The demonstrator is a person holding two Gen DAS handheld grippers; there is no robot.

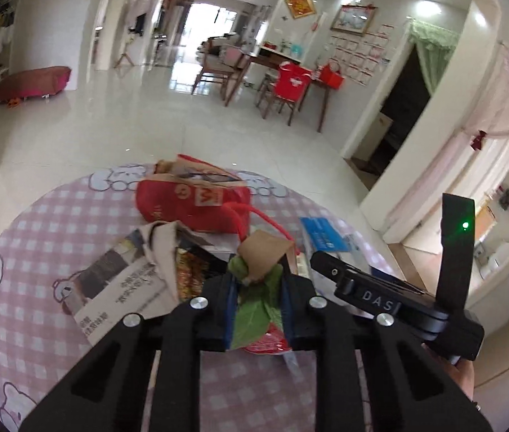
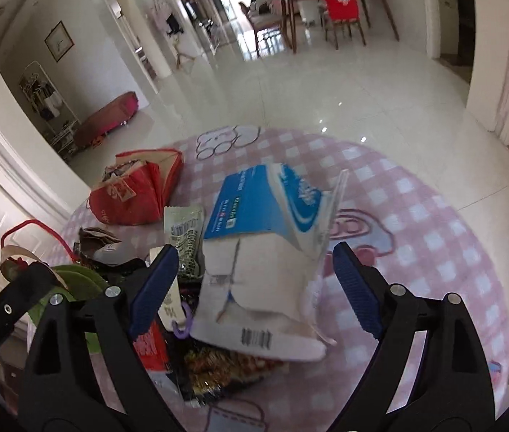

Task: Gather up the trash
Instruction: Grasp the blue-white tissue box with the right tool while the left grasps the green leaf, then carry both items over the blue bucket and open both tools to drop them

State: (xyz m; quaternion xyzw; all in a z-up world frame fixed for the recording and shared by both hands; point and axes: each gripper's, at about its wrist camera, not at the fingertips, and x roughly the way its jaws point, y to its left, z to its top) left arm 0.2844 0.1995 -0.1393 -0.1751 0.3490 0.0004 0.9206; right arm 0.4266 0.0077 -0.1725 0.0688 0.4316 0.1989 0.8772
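1. Left tool [image 1: 256, 289] clamped on green wrapper [image 1: 254, 309], just in front of red bag [image 1: 189, 203] on table [image 1: 31, 237]. Pickup step; next: carry to bag.
2. Right tool [image 2: 254, 288] wide open, straddling tissue pack [image 2: 261, 252], no contact; next: close.

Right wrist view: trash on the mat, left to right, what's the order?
Red paper bag → silvery green-printed wrapper → blue-and-white tissue pack, which sits between the open fingers of the right gripper. The pile at lower left overlaps too much to order.
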